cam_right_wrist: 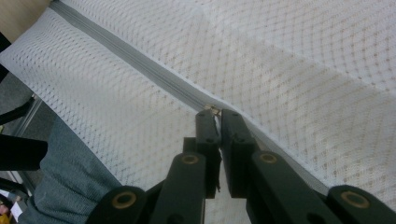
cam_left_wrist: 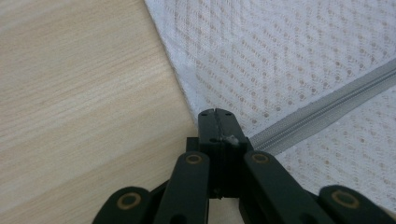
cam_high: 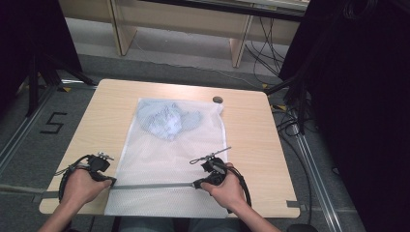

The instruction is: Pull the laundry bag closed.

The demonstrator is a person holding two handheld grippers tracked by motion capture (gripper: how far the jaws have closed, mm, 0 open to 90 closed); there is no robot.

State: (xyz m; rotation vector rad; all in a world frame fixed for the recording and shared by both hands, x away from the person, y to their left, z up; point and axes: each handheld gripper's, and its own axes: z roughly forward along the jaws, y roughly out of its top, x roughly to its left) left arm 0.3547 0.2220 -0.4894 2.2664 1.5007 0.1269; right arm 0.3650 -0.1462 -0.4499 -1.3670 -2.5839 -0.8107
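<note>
My left gripper (cam_high: 112, 181) sits at the near left edge of the white mesh laundry bag (cam_high: 167, 159), jaws clamped together on the left end of the grey zipper (cam_high: 152, 185) — in the left gripper view (cam_left_wrist: 215, 113) the fabric at the zip's end is pinched between them. That hand is my anchor, so I judge its job is simply to hold flat and firm against the wooden table (cam_high: 96, 116) and not let the bag creep.

The zipper runs across the near part of the bag, with a blue garment (cam_high: 167, 118) bunched inside at the far end, well apart from my hands.

To the right, my right gripper (cam_high: 197, 184) is closed on the small metal zipper pull (cam_right_wrist: 212, 110); the jaws stand nearly together around it. To do this well I'd draw straight along the zip line, keeping it taut between both hands — a sideways tug could snag mesh in the teeth or slip the pull free.
</note>
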